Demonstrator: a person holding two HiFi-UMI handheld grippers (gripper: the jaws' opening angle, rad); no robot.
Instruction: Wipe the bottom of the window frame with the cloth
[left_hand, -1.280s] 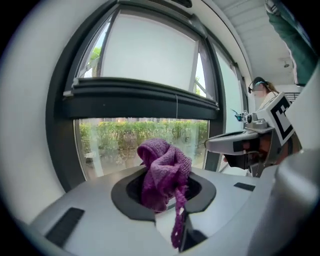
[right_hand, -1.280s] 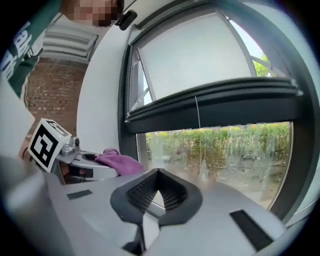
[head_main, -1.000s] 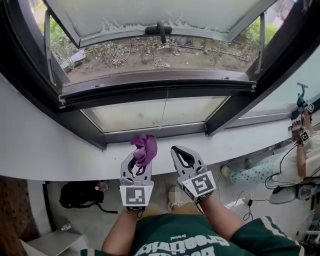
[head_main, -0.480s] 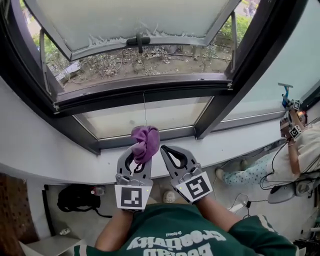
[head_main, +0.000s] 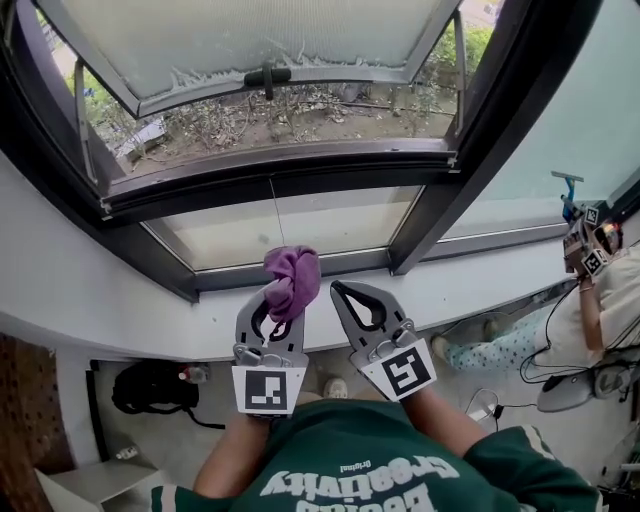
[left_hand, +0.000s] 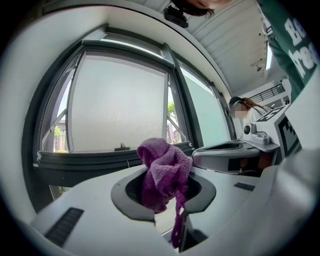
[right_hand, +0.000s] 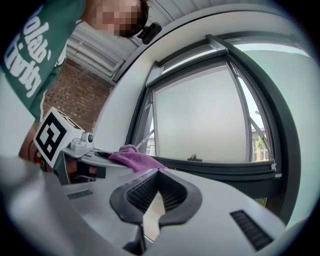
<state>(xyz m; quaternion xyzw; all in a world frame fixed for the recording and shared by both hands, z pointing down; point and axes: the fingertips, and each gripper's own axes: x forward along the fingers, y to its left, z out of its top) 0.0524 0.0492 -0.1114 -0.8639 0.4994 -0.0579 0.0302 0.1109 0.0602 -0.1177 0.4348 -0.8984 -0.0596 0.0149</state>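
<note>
Purple cloth (head_main: 291, 278) clamped in left gripper (head_main: 282, 300); right gripper (head_main: 344, 291) closed, empty.

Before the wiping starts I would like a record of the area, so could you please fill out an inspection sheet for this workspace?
Surface: white sill, nothing seen on it; dark window frame beyond it, with the sash open above.
Job's things: purple cloth bunched in the left gripper, not touching the frame.
Clutter: black bag on the floor below the sill.
Grippers: left gripper shut on the cloth; right gripper shut with nothing in it, beside the left.
Cables: black cables on the floor at right.
Surroundings: another person at right; plants outside.
</note>
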